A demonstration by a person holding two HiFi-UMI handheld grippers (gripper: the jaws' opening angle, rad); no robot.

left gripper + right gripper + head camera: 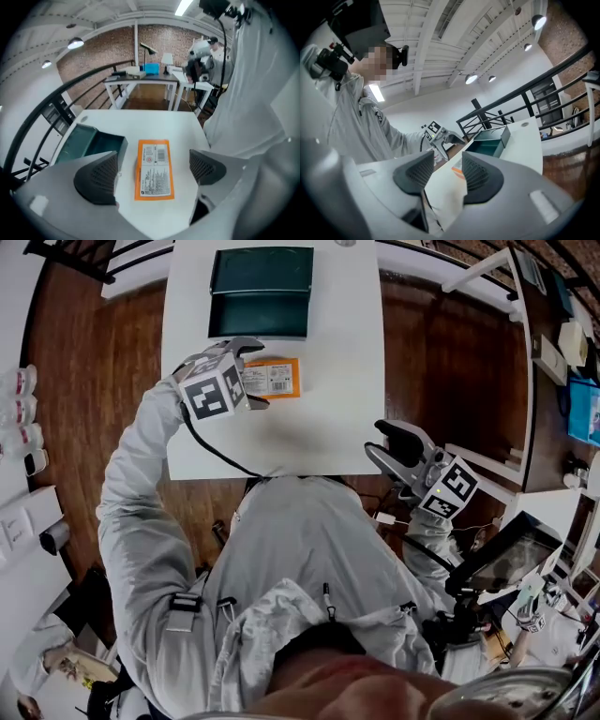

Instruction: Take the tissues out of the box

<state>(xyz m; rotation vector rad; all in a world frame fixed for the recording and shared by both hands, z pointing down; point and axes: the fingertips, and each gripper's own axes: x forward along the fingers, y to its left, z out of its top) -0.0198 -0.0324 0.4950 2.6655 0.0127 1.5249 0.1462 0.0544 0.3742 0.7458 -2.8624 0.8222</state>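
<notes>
An orange tissue pack (277,378) lies flat on the white table (328,432), just in front of the open dark green box (261,292). My left gripper (258,374) hovers over the pack's left end with its jaws wide open. In the left gripper view the pack (154,185) lies on the table between the two pads, touched by neither, and the green box (86,143) stands to the left. My right gripper (389,444) hangs off the table's front right corner, jaws apart and empty. Its own view shows the box (490,143) and my left gripper (436,136) beyond.
The table stands on a dark wooden floor (441,352). White desks (553,343) with equipment line the right side, and a monitor (511,554) sits close to my right arm. A black railing (61,98) runs behind the table.
</notes>
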